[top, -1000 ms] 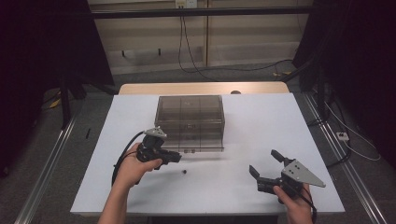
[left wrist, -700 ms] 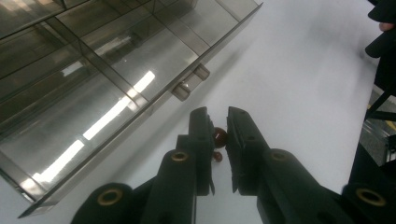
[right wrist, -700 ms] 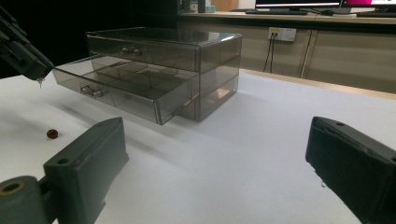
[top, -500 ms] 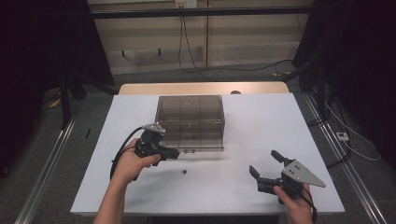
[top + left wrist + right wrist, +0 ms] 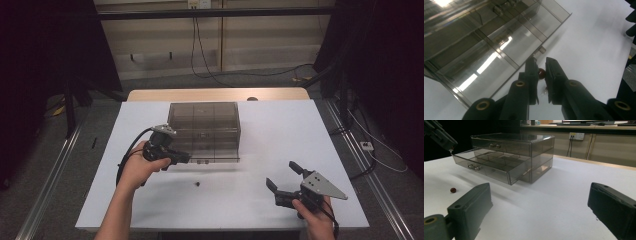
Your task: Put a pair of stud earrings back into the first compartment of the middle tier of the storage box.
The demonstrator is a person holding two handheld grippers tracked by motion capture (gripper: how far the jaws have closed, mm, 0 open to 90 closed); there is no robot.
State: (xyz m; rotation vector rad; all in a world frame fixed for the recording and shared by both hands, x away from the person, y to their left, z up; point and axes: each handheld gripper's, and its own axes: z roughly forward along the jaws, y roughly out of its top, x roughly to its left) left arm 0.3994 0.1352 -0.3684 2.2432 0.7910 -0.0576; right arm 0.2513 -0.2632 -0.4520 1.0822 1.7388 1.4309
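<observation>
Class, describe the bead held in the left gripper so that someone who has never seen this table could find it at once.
Start at the smoky clear drawer box in the middle of the white table; its lower drawer is pulled out. At that drawer's front, the left gripper pinches a small dark red bead. A similar loose bead lies on the table instead.

Dim room edges, glare on drawer box [image 5: 486, 50]
</observation>
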